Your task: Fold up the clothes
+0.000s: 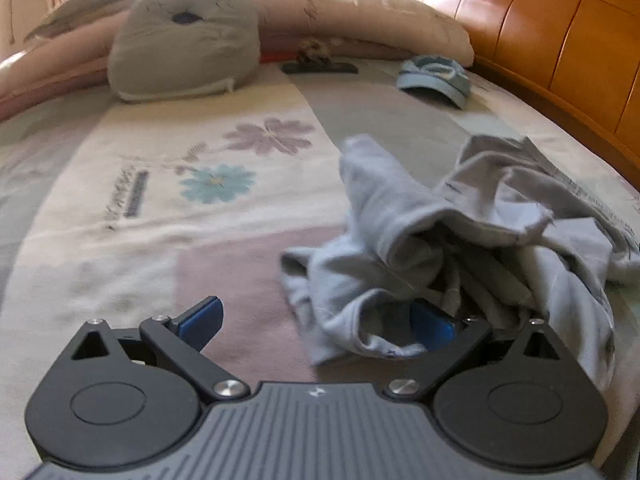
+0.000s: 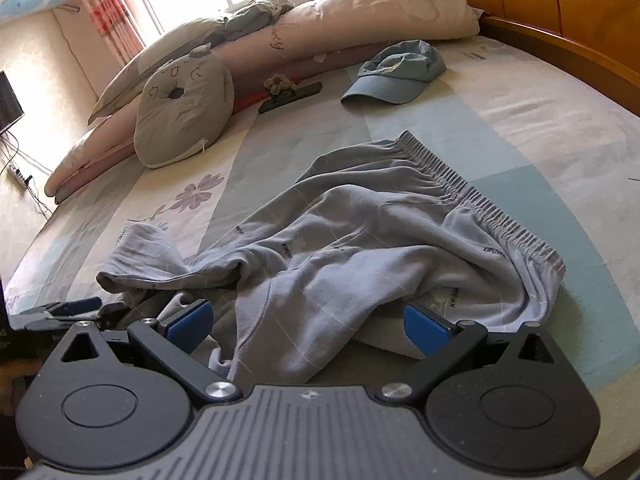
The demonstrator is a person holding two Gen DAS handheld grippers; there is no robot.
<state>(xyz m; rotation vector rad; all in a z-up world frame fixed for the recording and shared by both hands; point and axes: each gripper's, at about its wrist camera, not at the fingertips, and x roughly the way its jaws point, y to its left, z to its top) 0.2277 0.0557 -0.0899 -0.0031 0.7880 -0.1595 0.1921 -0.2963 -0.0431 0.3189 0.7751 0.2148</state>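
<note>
Crumpled pale grey-blue cotton shorts with an elastic waistband (image 2: 360,240) lie in a loose heap on a patchwork bedspread printed with flowers (image 2: 520,128). In the right wrist view the gathered waistband sits at the far right of the heap and the leg ends trail toward the near left, so the garment's long axis runs diagonally across the view, from far right to near left.

Right gripper (image 2: 308,326), black with blue pads, has its jaws spread wide; a fold of the shorts' near edge lies between the pads, which do not pinch it. Left gripper (image 1: 316,320) is also spread wide, with bunched leg fabric draped over its right-hand pad, while its other pad stands clear above bare bedspread. Both grippers are at the heap's near edge; the left sits at the leg end, the right closer to the middle.

Farther off lie a light blue fabric cap (image 2: 396,72) and a grey round cushion (image 2: 180,112), well apart from the shorts.
</note>
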